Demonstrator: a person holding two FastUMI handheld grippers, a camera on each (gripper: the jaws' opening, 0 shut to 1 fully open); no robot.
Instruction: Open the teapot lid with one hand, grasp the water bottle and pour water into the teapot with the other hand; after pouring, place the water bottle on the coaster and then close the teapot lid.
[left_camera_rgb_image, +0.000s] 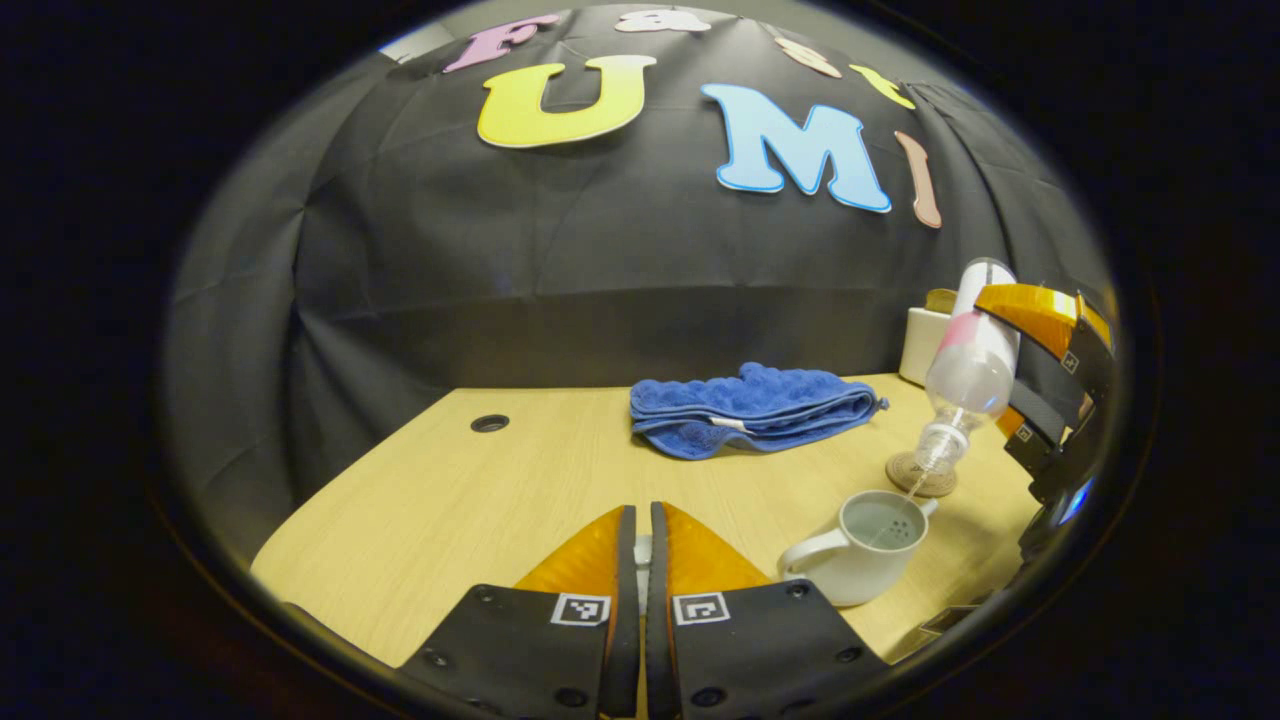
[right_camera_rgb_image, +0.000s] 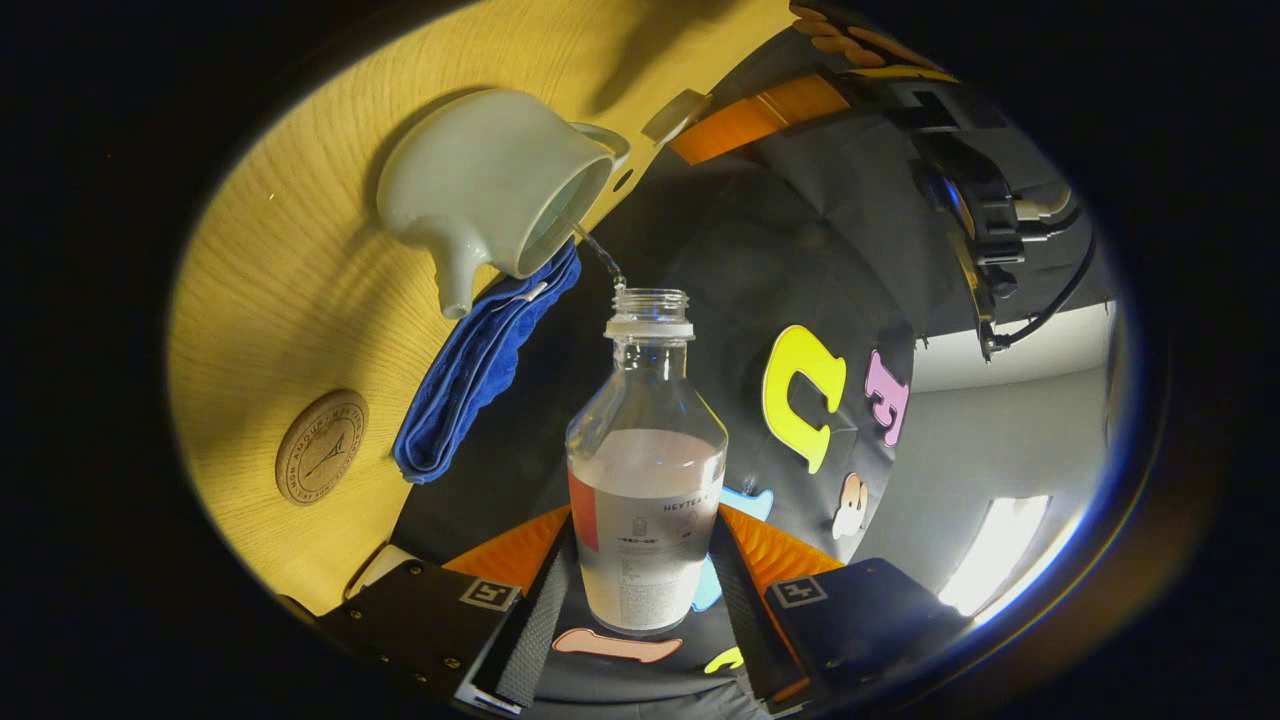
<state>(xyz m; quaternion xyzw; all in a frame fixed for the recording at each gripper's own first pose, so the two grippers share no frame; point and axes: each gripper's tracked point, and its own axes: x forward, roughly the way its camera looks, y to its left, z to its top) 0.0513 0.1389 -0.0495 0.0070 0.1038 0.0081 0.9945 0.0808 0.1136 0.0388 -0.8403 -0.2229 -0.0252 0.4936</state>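
Observation:
The white teapot (left_camera_rgb_image: 858, 548) stands open on the table, lid off. My right gripper (right_camera_rgb_image: 645, 545) is shut on the clear water bottle (right_camera_rgb_image: 645, 470), which is tipped mouth-down above the pot. A thin stream of water (right_camera_rgb_image: 598, 252) runs from the bottle's mouth into the teapot (right_camera_rgb_image: 490, 185). In the left gripper view the bottle (left_camera_rgb_image: 965, 365) slants over the pot and the round coaster (left_camera_rgb_image: 921, 476) lies just behind it. My left gripper (left_camera_rgb_image: 640, 515) is held left of the pot, fingers nearly together on a small white piece, the teapot lid (left_camera_rgb_image: 642, 549).
A folded blue towel (left_camera_rgb_image: 750, 410) lies at the back of the wooden table (left_camera_rgb_image: 450, 520). A white box (left_camera_rgb_image: 921, 345) stands at the back right by the wall. A round cable hole (left_camera_rgb_image: 489, 423) is at the back left. The coaster (right_camera_rgb_image: 321, 447) is bare.

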